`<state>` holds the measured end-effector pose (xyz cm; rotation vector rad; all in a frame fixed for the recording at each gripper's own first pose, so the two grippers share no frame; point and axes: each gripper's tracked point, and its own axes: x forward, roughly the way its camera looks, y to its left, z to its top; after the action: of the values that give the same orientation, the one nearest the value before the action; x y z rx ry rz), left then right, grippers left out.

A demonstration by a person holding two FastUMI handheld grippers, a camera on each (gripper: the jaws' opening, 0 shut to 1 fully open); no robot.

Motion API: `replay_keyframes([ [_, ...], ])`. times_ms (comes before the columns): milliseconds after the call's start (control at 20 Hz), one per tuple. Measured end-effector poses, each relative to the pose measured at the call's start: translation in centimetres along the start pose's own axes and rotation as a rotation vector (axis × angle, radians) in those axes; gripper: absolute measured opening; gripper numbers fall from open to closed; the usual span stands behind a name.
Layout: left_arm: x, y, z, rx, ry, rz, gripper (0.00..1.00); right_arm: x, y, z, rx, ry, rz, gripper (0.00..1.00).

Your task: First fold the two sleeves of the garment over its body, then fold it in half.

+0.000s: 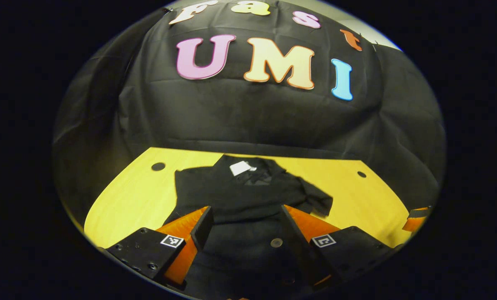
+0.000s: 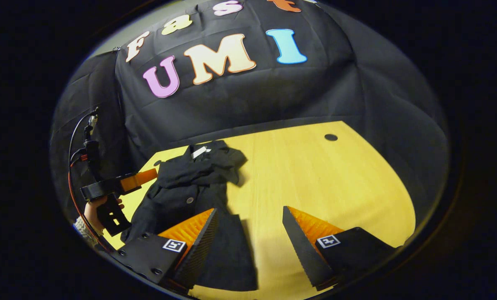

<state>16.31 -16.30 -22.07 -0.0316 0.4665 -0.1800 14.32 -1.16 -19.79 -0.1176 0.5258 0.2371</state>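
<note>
A black garment [image 1: 248, 196] lies on the yellow table [image 1: 131, 196], its collar and white label [image 1: 241, 168] at the far end. A sleeve [image 1: 315, 201] is folded across the chest, its cuff sticking out to the right. My left gripper [image 1: 245, 208] is open above the lower body of the garment, near a button [image 1: 276, 242], holding nothing. In the right gripper view the garment [image 2: 190, 183] lies to the left. My right gripper [image 2: 250, 209] is open, one finger over the hem, the other over bare table. The left gripper [image 2: 148, 175] hovers at the garment's left edge.
The table has round holes at its far corners [image 1: 158, 166] [image 1: 361, 174] [image 2: 330, 137]. A hand [image 2: 92, 212] holds the left gripper, with cables rising from it. Part of the right gripper [image 1: 417, 218] shows at the right edge. Bare tabletop [image 2: 323, 179] stretches right of the garment.
</note>
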Motion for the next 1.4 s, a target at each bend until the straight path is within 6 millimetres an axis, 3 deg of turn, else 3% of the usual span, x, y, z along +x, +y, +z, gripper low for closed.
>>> replay_keyframes([
  [250,-4.7,5.1,-4.3,0.019,0.052,0.045,0.95,0.6,2.8,-4.9,-0.021,0.065,-0.003,0.98],
  [500,-8.2,8.0,-9.4,0.021,0.138,0.076,0.95,1.4,3.5,-9.2,-0.032,0.131,-0.028,0.98],
  [550,-8.8,8.4,-10.3,0.018,0.150,0.085,0.95,1.4,3.8,-10.1,-0.025,0.143,-0.030,0.93],
  [600,-9.4,8.9,-11.2,0.014,0.164,0.089,0.95,1.4,3.8,-10.8,-0.017,0.152,-0.032,0.98],
  [1000,-13.6,9.6,-16.9,0.018,0.242,0.089,0.96,0.4,3.3,-15.7,-0.058,0.219,-0.084,0.98],
  [1400,-15.9,10.6,-19.2,0.038,0.270,0.109,0.95,0.4,3.2,-17.0,-0.108,0.230,-0.110,0.98],
])
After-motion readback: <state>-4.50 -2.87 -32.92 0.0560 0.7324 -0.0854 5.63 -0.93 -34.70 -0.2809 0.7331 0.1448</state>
